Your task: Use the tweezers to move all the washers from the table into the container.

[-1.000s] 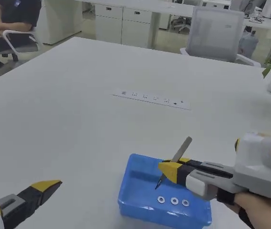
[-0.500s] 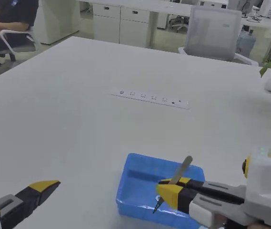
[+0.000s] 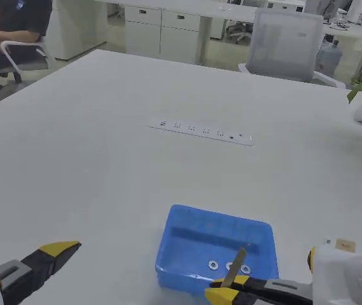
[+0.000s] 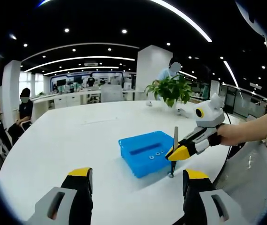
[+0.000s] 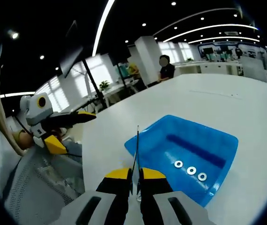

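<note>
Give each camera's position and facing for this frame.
Head view: on the person's head, looking forward and down over the white table at the blue container; left claw bottom left, right claw bottom right.
Left gripper view: rides the left claw, looking along its open jaws at the container; the right claw and the person's hand come in from the right.
Right gripper view: rides the right claw, looking along the clamped tweezers at the container; left claw at left.
Shared: both gripper views show three washers inside the container.
</note>
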Available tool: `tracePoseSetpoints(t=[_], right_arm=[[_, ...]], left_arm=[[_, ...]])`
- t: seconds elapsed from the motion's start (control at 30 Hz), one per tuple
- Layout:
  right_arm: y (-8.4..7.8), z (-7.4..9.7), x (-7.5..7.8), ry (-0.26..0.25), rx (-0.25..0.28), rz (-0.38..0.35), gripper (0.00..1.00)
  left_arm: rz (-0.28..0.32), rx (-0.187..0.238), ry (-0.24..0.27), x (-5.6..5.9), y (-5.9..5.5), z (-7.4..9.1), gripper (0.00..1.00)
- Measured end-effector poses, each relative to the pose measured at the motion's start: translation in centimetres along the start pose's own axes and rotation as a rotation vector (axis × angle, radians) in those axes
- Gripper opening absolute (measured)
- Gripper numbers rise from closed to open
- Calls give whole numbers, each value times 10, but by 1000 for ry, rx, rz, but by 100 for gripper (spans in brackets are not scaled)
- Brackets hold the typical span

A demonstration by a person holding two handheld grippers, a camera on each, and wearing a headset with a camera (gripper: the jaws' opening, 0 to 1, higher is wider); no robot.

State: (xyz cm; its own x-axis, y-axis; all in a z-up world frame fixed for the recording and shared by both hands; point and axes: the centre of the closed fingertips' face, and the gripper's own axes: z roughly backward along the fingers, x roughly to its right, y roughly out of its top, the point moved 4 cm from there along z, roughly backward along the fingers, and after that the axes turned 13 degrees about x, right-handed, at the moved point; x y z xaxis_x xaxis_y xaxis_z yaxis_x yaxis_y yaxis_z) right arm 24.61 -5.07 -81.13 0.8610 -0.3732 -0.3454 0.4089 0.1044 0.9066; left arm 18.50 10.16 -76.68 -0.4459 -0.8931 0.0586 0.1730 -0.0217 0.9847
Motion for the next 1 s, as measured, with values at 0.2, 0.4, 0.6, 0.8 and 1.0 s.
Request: tracePoseSetpoints(t=[0.2,0.4,0.6,0.8,1.0], right_arm=[[-4,1,-1,-8,-27,64,4],[-5,0,-1,-4,-27,88,4],[-7,-1,-2,2,-30,98,4],[-7,2,-3,-2,-29,129,4],[-9,4,-2,-23,-8,126,4]], left_arm=[[-2,-1,2,2,2,-1,79],[-5,-7,-3,7,5,-2,79],[-6,-9,-2,11,9,-3,79],[-8,-9,-1,11,10,-3,79],[-1,-2,0,11,11,-3,79]])
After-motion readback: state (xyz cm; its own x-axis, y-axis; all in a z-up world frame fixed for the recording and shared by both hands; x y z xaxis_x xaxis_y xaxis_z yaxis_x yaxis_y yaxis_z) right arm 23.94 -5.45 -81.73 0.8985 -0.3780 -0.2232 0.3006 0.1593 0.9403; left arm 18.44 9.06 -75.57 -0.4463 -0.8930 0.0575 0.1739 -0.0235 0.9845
